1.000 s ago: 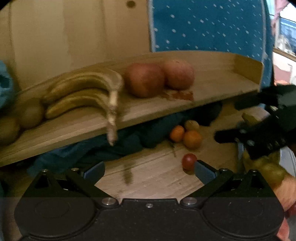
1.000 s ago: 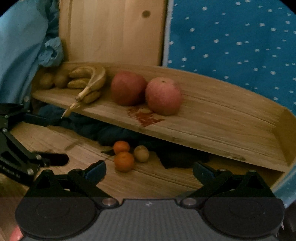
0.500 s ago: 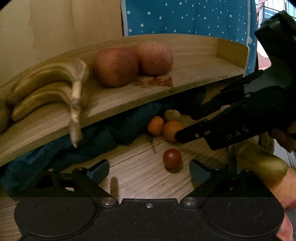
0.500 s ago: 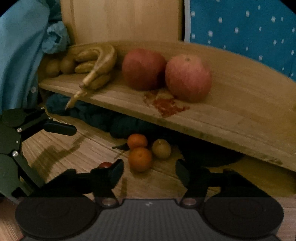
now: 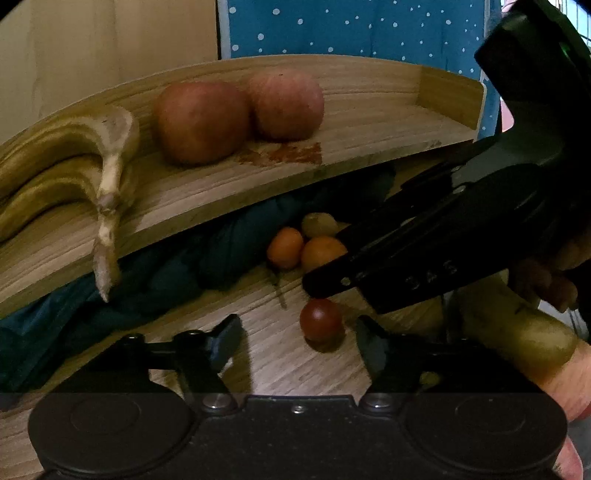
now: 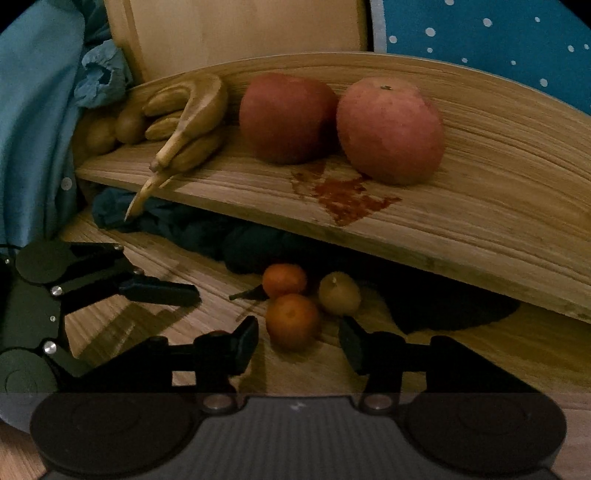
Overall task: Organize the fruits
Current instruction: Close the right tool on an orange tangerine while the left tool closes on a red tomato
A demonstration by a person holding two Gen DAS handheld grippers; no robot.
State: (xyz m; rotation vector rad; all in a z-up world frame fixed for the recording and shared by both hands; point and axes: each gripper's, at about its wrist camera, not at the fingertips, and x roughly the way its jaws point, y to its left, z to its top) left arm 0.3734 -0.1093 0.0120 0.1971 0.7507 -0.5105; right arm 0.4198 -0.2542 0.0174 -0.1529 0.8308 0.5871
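Observation:
A small red tomato [image 5: 320,320] lies on the wooden tabletop [image 5: 280,362] between the fingers of my left gripper [image 5: 298,338], nearer the right finger; the jaws are closing and the pads are clear of it. My right gripper [image 6: 297,334] straddles the nearer orange [image 6: 293,321], its jaws closing with gaps on both sides. A second orange [image 6: 284,280] and a yellowish round fruit [image 6: 339,293] sit just behind. In the left wrist view the right gripper's fingers [image 5: 369,273] reach over the oranges [image 5: 321,251].
A raised wooden tray [image 6: 480,206] holds bananas [image 6: 192,110], two red apples [image 6: 288,116], kiwis [image 6: 110,133] and a red stain [image 6: 347,195]. Dark teal cloth [image 5: 207,258] lies bunched under it. Blue dotted fabric [image 5: 351,26] hangs behind. A left gripper finger [image 6: 159,290] shows at left.
Both grippers have moved in lower and closer to the loose fruit and narrowed their jaws. The right gripper now reaches across the left wrist view above the tomato.

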